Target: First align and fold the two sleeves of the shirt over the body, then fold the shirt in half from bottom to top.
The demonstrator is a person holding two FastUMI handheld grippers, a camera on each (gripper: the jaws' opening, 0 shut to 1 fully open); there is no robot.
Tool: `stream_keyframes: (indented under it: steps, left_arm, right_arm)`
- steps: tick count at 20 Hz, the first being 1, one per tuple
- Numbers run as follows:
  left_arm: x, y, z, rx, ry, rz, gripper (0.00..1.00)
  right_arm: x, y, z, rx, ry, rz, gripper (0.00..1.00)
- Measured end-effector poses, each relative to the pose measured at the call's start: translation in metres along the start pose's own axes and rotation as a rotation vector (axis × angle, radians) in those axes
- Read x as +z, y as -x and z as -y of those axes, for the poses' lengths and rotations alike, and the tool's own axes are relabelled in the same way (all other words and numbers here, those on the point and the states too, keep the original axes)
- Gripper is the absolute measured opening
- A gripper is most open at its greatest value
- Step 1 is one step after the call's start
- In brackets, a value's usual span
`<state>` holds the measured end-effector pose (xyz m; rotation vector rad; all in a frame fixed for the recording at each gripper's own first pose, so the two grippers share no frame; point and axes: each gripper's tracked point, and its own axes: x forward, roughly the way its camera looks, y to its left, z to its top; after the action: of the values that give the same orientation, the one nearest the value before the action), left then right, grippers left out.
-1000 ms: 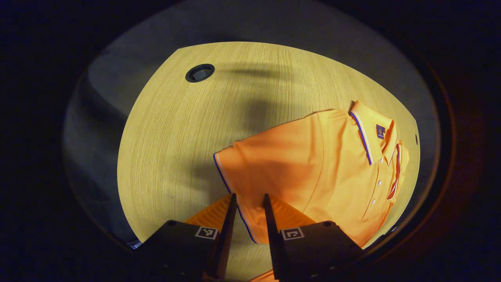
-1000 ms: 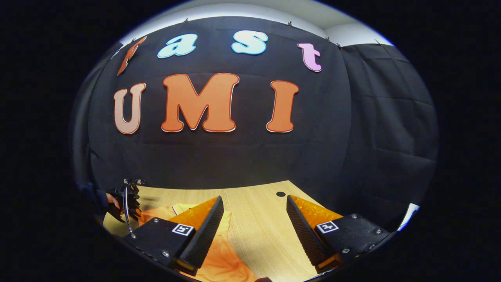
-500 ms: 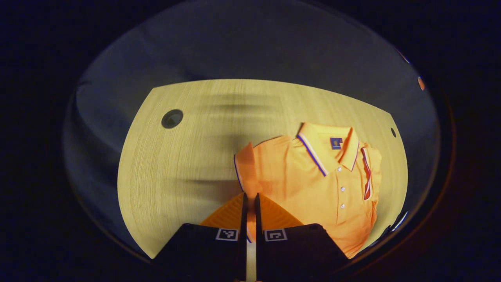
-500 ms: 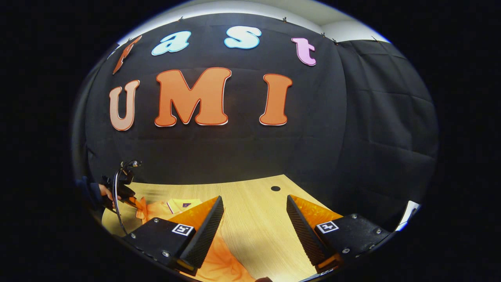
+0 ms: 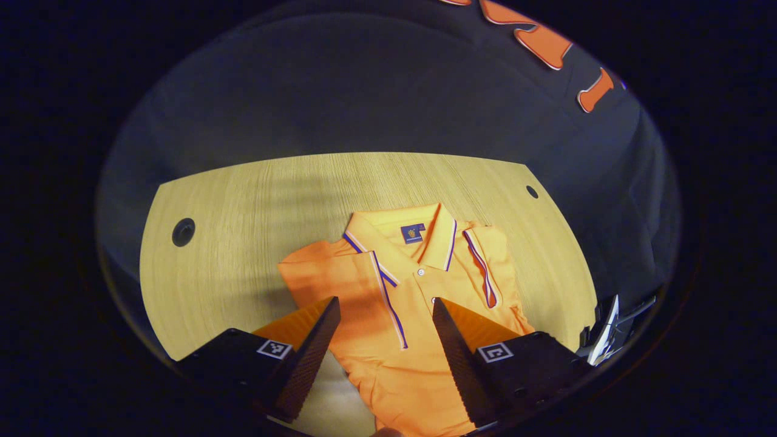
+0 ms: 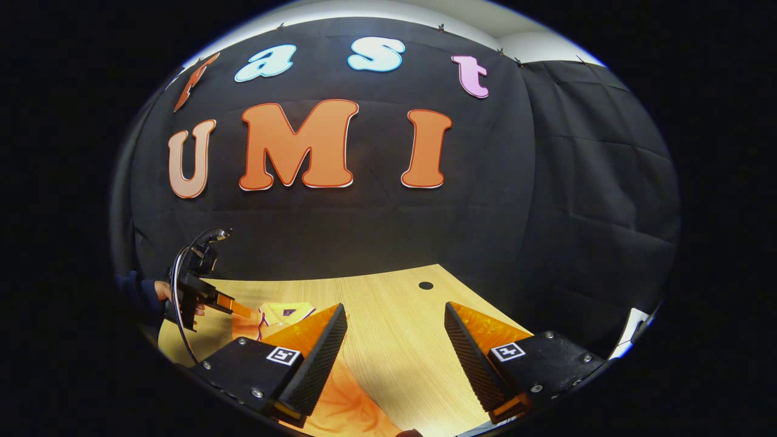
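An orange polo shirt [image 5: 364, 285] lies face up on the wooden table [image 5: 243, 206], collar [image 5: 397, 233] towards the far wall. Both striped-cuff sleeves lie folded over the body, the left sleeve [image 5: 331, 276] and the right sleeve [image 5: 488, 261]. My left gripper [image 5: 385, 303] hovers open above the chest, holding nothing. In the right gripper view my right gripper [image 6: 394, 309] is open over the table [image 6: 394, 346], just right of the shirt's lower part [image 6: 346, 400]. Farther off there, a hand [image 6: 159, 292] holds the left gripper [image 6: 240, 308] above the collar [image 6: 285, 312].
A round cable hole [image 5: 183, 232] sits at the table's left end and a small dark hole [image 5: 532, 192] at the far right corner, also seen as a hole [image 6: 425, 285] in the right gripper view. The black cloth wall stands close behind the table.
My left gripper shut on the left sleeve's cuff, swung it over the body, then opened and let it go. The right gripper has hardly moved.
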<state>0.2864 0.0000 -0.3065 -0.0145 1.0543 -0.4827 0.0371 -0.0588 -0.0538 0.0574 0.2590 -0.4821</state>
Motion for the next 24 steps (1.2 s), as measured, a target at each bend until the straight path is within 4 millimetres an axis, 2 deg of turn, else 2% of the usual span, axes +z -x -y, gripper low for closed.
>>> stream_keyframes:
  steps: [4,6,9,17,20,24]
  left_arm:
    - [-0.004,0.037,0.001,0.044,-0.019,0.110,0.97]
    - [-0.003,0.065,0.007,0.062,-0.016,0.188,0.98]
    - [-0.006,0.118,0.017,0.113,-0.007,0.324,0.98]
    - [-0.020,0.253,0.071,0.197,-0.006,0.691,0.98]
    - [-0.039,0.309,0.093,0.234,-0.014,0.827,0.97]
    - [-0.065,0.372,0.116,0.337,-0.016,1.009,0.97]
  right_arm:
    - [0.003,0.005,-0.004,0.004,0.032,0.025,0.98]
    - [0.005,0.008,-0.007,0.029,0.035,0.043,0.98]
    - [0.006,0.012,-0.004,0.070,0.059,0.061,0.98]
    - [0.022,0.038,-0.008,0.200,0.090,0.165,0.98]
    - [0.021,0.051,-0.011,0.264,0.088,0.190,0.98]
    - [0.023,0.074,-0.009,0.347,0.084,0.246,0.99]
